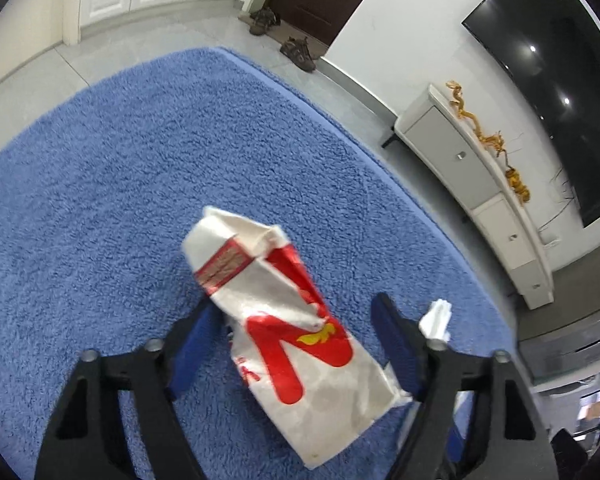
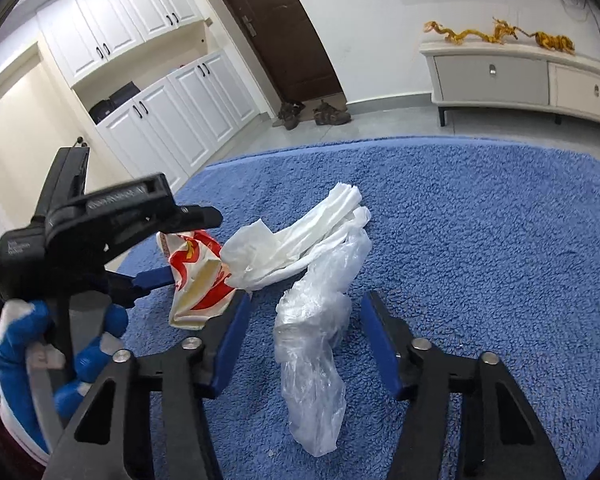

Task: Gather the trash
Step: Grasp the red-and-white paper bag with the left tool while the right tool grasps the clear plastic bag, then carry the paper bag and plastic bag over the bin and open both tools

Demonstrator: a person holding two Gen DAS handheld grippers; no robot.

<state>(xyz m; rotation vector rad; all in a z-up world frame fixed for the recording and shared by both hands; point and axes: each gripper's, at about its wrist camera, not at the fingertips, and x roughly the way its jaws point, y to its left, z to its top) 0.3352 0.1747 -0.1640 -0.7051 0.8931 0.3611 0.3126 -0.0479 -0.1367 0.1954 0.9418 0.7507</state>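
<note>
A crumpled white and red paper bag (image 1: 284,320) lies on the blue shaggy rug (image 1: 140,184). My left gripper (image 1: 292,308) stands over it with a finger on each side; rug shows between the bag and the right finger, so the jaws are open. A clear plastic bag (image 2: 312,332) lies on the rug (image 2: 480,240) between the fingers of my right gripper (image 2: 307,300), with a gap on both sides. Crumpled white tissue (image 2: 300,236) rests just beyond it, next to the paper bag (image 2: 196,280). In the right wrist view, a blue and white gloved hand (image 2: 20,352) holds the left gripper (image 2: 192,245).
A low white TV cabinet (image 2: 500,76) with a golden dragon ornament (image 2: 500,34) stands by the far wall under a dark screen (image 1: 560,80). Brown shoes (image 2: 312,114) sit by a dark door (image 2: 272,28). White cupboards (image 2: 172,112) line the left. Grey tiles surround the rug.
</note>
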